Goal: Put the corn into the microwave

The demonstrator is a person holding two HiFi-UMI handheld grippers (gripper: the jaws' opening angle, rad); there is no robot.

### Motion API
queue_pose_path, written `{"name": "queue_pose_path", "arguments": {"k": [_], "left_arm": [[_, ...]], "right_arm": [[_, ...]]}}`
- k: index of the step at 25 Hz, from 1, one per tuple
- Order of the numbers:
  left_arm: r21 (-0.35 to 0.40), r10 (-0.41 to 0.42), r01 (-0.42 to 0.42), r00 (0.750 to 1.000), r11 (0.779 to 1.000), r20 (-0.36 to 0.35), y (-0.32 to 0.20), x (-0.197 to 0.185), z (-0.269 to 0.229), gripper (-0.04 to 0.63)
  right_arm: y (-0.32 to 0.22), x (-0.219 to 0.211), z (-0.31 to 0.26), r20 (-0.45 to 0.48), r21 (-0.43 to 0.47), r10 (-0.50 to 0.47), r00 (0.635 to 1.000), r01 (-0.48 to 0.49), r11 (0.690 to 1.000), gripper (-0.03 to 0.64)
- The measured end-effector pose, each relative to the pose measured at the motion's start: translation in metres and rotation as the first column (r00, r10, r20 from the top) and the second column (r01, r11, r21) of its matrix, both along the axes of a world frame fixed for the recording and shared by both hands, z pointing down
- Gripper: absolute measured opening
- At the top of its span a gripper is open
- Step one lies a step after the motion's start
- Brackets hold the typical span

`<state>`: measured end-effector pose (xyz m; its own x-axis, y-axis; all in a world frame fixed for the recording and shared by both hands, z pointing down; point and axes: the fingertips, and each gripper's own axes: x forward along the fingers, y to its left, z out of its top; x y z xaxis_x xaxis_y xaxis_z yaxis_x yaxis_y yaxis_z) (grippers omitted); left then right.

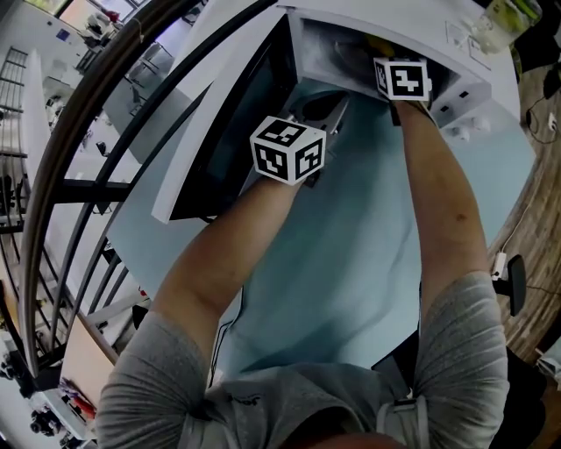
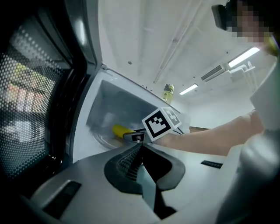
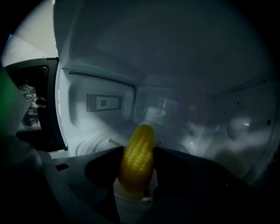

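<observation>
The yellow corn cob [image 3: 138, 157] stands between the dark jaws of my right gripper [image 3: 138, 154], which is shut on it. That gripper is inside the white microwave [image 1: 386, 22], with the cob above the glass turntable [image 3: 94, 141]. In the left gripper view the corn [image 2: 118, 130] shows inside the cavity, just ahead of the right gripper's marker cube [image 2: 161, 123]. The microwave door [image 1: 223, 131] hangs open to the left. My left gripper [image 2: 140, 148] is in front of the opening, beside the door, its pads together with nothing between them.
The microwave sits on a pale blue table [image 1: 351, 263]. A bottle of yellowish liquid [image 2: 167, 92] stands on top of the microwave. White plugs and a cable [image 1: 465, 123] lie at the table's right edge. Dark railings [image 1: 79, 131] run along the left.
</observation>
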<state>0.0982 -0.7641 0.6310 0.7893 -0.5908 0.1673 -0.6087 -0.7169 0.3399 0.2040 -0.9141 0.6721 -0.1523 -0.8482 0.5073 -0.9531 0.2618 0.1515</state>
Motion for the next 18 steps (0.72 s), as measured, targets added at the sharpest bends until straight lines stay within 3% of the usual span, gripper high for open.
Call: {"name": "queue_pose_path", "arguments": {"k": [18], "left_arm": [[-0.007, -0.018, 0.018, 1.0, 1.0, -0.008, -0.006, -0.003, 0.015, 0.018]], "right_arm": [[-0.021, 0.009, 0.01, -0.119, -0.023, -0.014, 0.993, 0.011, 1.0, 0.236]]}}
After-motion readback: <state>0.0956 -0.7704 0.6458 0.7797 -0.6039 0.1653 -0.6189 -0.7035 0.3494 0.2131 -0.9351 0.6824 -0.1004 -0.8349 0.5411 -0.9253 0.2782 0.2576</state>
